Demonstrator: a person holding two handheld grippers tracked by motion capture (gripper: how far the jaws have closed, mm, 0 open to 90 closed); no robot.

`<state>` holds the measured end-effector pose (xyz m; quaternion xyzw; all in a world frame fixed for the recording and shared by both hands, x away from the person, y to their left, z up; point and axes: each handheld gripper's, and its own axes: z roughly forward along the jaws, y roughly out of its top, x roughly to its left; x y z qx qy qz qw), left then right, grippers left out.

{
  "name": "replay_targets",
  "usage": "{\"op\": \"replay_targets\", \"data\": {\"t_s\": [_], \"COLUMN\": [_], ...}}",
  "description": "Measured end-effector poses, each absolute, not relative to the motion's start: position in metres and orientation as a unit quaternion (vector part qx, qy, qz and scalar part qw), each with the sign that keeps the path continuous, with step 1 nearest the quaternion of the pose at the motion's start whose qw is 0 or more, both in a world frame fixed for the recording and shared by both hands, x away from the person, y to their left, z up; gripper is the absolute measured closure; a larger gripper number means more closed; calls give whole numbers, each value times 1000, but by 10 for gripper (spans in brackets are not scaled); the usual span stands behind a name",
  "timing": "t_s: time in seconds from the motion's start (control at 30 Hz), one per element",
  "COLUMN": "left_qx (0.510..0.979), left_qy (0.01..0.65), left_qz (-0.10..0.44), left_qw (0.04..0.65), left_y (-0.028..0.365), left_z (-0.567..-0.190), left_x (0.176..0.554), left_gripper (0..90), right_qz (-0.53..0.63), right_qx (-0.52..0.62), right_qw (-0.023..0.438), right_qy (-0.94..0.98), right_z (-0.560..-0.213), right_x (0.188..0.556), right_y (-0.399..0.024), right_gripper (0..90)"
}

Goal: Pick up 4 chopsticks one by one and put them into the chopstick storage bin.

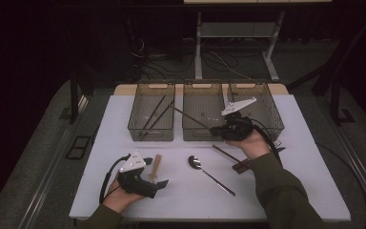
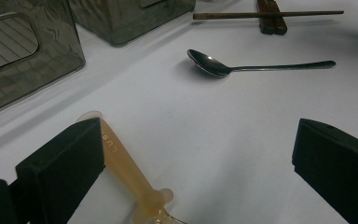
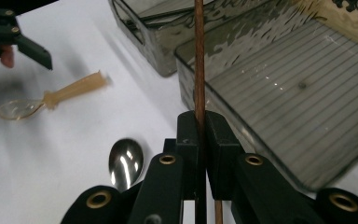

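While my right gripper [image 3: 199, 135] pinched 1 brown chopstick [image 3: 198, 56] above the middle bin [image 1: 203, 112], my left gripper [image 2: 200, 163] rested low, jaws wide, beside the amber spoon [image 2: 130, 172].

Thin brown wooden chopstick [image 1: 190, 117]: clamped at one end, tilted, extending over the middle smoky plastic bin [image 1: 203, 131] toward the left bin [image 1: 151, 132].

metal spoon [image 1: 195, 163]: table centre | three smoky bins [image 1: 203, 111]: far edge | chopstick rest [image 1: 242, 166]: right of spoon
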<state>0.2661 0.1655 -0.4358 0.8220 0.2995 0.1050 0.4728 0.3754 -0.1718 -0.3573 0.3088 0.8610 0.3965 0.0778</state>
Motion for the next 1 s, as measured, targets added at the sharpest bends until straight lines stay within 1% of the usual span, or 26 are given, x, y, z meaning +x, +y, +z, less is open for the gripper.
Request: {"op": "replay_targets", "data": {"t_s": [0.3, 0.6, 1.0], "left_qx": [825, 828, 830], "left_qy": [296, 291, 286], "left_qz": [105, 106, 107], "left_qw": [469, 467, 467], "left_y": [163, 164, 163], "left_z": [-436, -436, -436], "left_x": [266, 266, 265], "left_gripper": [13, 15, 16], "right_qz": [385, 380, 362], "right_qx": [320, 329, 337], "right_qw": [78, 90, 100], "right_qy": [862, 860, 863], "right_z": [-355, -348, -339], "right_x": [394, 415, 443], "right_y": [-146, -114, -62], "right_gripper": [836, 836, 836]}}
